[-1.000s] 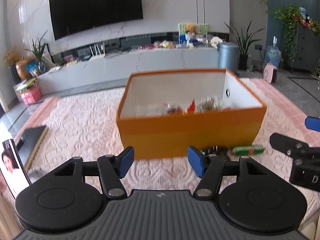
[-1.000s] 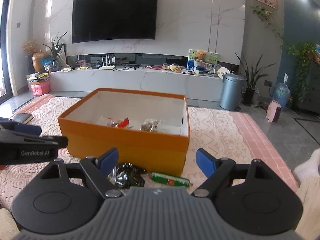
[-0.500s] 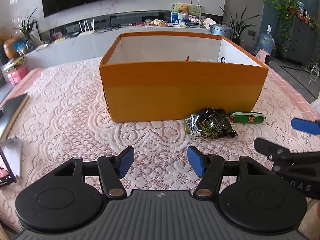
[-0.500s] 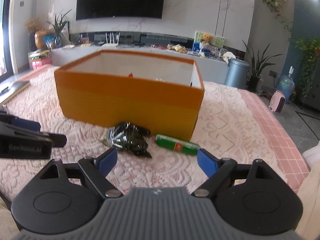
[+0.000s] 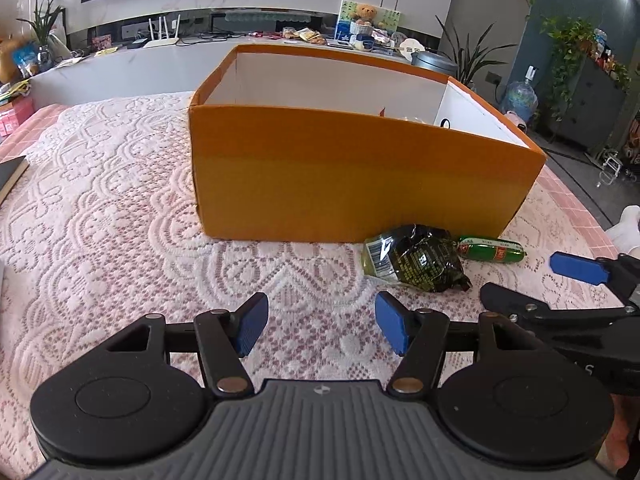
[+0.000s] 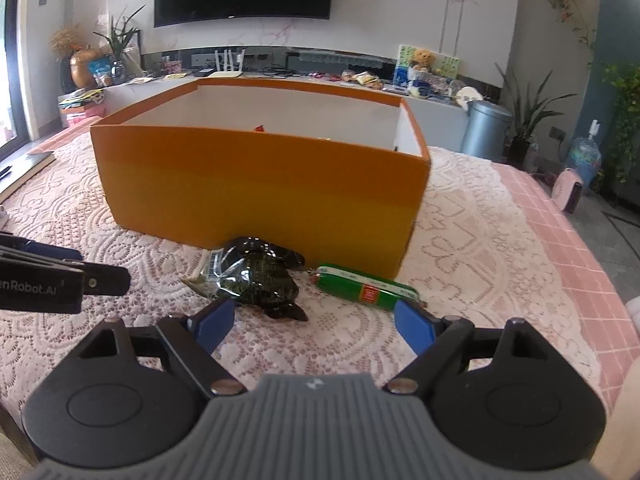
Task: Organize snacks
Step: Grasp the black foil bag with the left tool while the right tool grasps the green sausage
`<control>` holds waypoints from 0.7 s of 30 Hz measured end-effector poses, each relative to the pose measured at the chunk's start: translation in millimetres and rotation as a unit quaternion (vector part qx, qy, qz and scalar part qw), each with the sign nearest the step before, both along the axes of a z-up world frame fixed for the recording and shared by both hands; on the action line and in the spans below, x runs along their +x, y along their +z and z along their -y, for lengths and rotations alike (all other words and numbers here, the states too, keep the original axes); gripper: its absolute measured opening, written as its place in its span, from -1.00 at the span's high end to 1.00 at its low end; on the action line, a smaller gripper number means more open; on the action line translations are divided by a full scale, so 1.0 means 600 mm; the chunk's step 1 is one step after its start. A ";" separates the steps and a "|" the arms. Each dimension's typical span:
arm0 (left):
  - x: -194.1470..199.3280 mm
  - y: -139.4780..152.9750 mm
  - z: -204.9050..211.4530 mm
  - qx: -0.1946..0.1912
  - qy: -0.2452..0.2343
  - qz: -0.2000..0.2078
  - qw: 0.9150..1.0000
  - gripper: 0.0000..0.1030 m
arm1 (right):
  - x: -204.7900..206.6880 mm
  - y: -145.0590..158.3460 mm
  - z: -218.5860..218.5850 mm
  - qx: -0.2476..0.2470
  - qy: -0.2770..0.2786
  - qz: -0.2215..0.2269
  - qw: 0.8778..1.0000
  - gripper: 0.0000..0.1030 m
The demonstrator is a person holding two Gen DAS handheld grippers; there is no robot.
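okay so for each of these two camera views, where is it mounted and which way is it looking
Left wrist: rides the left gripper, angled down at the orange box; own open fingers below, right gripper at right edge.
Right wrist: rides the right gripper, angled down at the dark snack packet and green sausage; own open fingers below, left gripper entering left.
Shared: box, packet, sausage, lace cloth, TV wall.
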State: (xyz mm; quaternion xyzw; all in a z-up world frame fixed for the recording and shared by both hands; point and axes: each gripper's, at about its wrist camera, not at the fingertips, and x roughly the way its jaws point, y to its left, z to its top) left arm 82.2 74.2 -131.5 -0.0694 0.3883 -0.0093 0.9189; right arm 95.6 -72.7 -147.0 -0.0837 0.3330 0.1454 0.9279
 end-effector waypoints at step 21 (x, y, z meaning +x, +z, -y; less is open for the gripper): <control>0.093 0.000 0.083 -0.058 -0.075 -0.012 0.995 -0.26 | 0.082 -0.006 0.028 -0.057 0.019 0.008 0.998 -0.28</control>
